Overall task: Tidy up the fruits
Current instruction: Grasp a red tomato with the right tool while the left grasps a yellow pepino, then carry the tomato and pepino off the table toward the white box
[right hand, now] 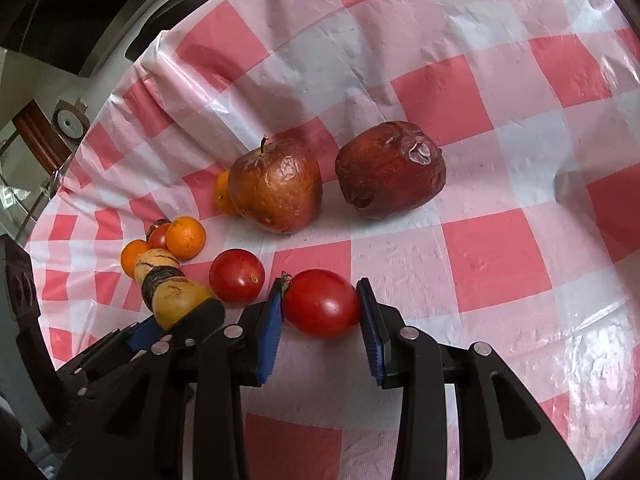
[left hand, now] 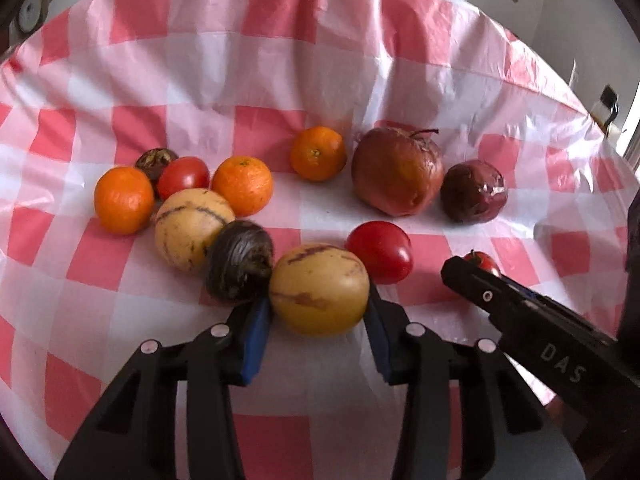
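My left gripper [left hand: 318, 302] is shut on a yellow striped fruit [left hand: 319, 280] resting on the checked cloth, its blue pads against both sides. A dark wrinkled fruit [left hand: 239, 266] touches that fruit's left side. My right gripper [right hand: 321, 314] is shut on a red tomato [right hand: 320, 302] lying on the cloth. In the left wrist view the right gripper [left hand: 480, 280] comes in from the right and hides most of its tomato [left hand: 484, 261]. A second tomato [left hand: 381, 251] lies loose between the two grippers.
To the left lie another yellow striped fruit [left hand: 192, 232], two oranges [left hand: 123, 199] [left hand: 242, 185], a tomato [left hand: 183, 176] and a dark fruit [left hand: 155, 160]. Behind sit a third orange [left hand: 318, 153] and two shrivelled apples [left hand: 397, 171] [left hand: 473, 191]. The pink checked cloth [left hand: 280, 60] rises at the back.
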{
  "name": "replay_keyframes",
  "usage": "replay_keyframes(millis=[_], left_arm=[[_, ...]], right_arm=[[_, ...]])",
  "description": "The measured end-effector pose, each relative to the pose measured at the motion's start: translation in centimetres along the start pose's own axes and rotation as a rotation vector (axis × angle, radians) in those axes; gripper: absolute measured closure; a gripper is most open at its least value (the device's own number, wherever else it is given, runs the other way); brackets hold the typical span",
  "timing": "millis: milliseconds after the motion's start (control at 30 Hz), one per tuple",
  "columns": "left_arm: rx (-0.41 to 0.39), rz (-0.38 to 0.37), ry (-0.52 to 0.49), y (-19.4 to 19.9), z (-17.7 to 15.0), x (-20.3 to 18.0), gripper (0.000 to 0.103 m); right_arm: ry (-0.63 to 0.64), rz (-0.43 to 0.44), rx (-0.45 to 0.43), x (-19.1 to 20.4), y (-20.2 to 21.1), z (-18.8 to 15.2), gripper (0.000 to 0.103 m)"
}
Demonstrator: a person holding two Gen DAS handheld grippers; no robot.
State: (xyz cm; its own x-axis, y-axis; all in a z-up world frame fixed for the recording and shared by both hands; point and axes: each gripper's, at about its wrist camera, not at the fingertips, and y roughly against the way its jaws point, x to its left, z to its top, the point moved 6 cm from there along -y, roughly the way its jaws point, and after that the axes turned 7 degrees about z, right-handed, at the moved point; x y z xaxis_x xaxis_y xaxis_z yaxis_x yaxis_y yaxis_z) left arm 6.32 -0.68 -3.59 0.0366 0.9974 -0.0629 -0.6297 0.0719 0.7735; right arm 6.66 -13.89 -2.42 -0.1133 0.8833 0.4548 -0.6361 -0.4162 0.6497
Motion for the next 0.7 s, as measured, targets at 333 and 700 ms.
replay_keyframes(millis=[333, 700], left_arm=[[-0.13, 0.114, -0.019, 5.5, -2.0, 1.9, 0.06], [-0.186, 0.273, 0.089, 13.0, -7.8, 9.4, 0.06]], right_arm=[[-0.015, 0.027, -0.008, -0.3, 0.1, 0.0, 0.067], [-0.021, -0.011, -0.078, -0.2, 1.9, -0.1, 0.067]])
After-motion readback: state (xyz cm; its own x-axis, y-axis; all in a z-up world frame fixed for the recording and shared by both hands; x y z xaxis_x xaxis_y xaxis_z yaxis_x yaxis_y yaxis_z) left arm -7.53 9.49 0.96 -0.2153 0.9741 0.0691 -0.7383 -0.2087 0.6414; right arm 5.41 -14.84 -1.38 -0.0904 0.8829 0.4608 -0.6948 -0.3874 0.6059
